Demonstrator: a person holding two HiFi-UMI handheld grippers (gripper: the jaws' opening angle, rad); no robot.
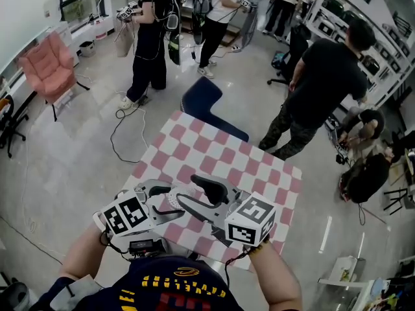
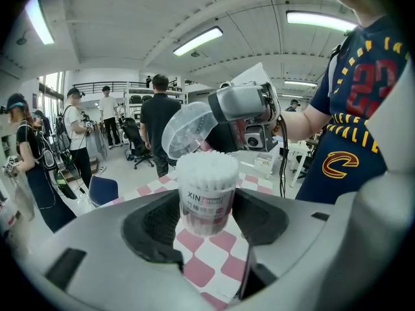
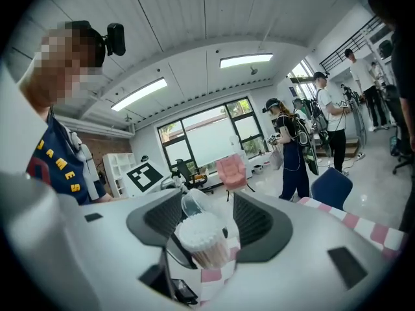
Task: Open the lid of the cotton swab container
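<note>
A clear cotton swab container (image 2: 206, 196), packed with white-tipped swabs, stands upright between the jaws of my left gripper (image 2: 206, 207), which is shut on its sides. Its clear lid (image 2: 185, 129) is tipped up and back above the swab tops, next to the tip of my right gripper (image 2: 243, 103). In the right gripper view the lid (image 3: 193, 203) stands behind the swabs (image 3: 200, 233), inside the wide gap of my right gripper (image 3: 211, 220); its jaws stand apart. From above, both grippers meet over the container (image 1: 170, 203) at the near edge of the checkered table (image 1: 214, 151).
A blue chair (image 1: 202, 99) stands at the table's far side. A person in black (image 1: 324, 83) stands by the far right corner, and others stand farther back. A pink armchair (image 1: 47, 65) is at the far left. Cables lie on the floor (image 1: 126, 125).
</note>
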